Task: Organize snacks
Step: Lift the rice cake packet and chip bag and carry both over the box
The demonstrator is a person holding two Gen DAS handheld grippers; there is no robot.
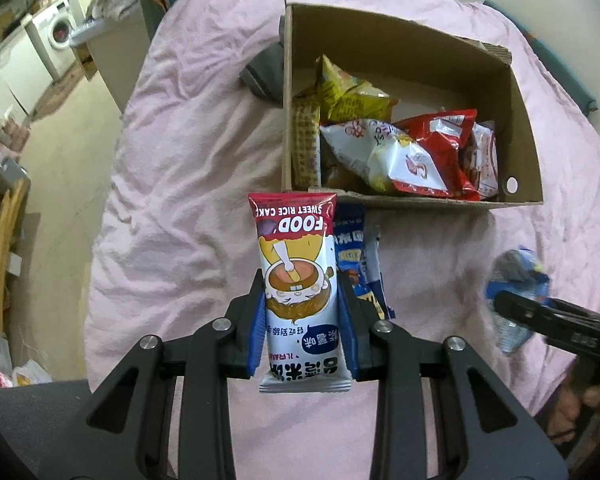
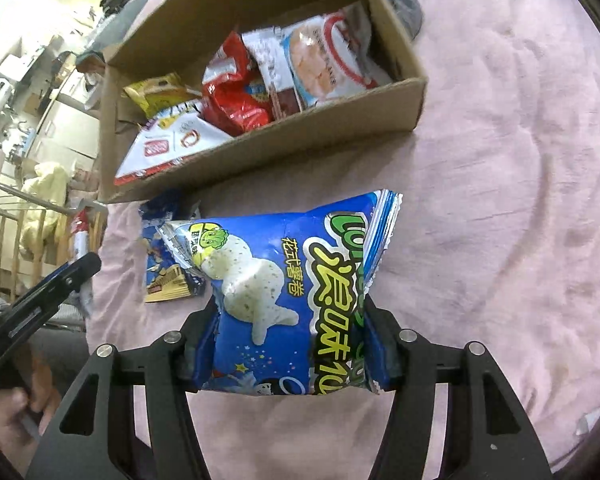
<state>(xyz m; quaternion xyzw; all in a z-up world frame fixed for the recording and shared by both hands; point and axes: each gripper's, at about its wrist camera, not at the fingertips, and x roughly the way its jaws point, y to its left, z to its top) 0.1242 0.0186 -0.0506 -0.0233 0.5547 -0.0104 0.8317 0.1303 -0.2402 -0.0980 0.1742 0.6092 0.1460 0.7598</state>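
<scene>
In the left wrist view, the left gripper (image 1: pixel 303 320) is clamped on a tall, narrow rice cake packet (image 1: pixel 298 280) at lower centre of the frame; its blue pads press both long sides, and the packet has a red top band reading "SWEET RICE CAKE", a white body with a cartoon face, and a crimped lower seal. Just right of it and behind, a dark blue snack packet (image 1: pixel 360 264) lies on the pink bedsheet (image 1: pixel 180 160), which is wrinkled and fills most of the frame. At upper left a washing machine (image 1: pixel 58 28) stands among clutter, and a wooden rack runs down the left edge. The cardboard box (image 1: pixel 528 128) at upper right sits on the sheet and holds a yellow bag (image 1: pixel 348 94), a white bag and a red bag (image 1: pixel 444 140). At the right edge the right gripper (image 1: pixel 540 312) shows as a dark blurred shape in front of something blue, probably its bag. In the right wrist view, the right gripper (image 2: pixel 292 344) is closed on a puffy blue chip bag (image 2: pixel 284 280) at lower centre, printed with green and yellow lettering and a pale twisted snack shape, its sides pinched in by the pads. The box (image 2: pixel 260 152) lies in the upper left half, holding red, white and yellow packets, with the dark blue packet (image 2: pixel 164 264) on the sheet just below its near wall. The left gripper's dark finger (image 2: pixel 60 280) enters at left.
</scene>
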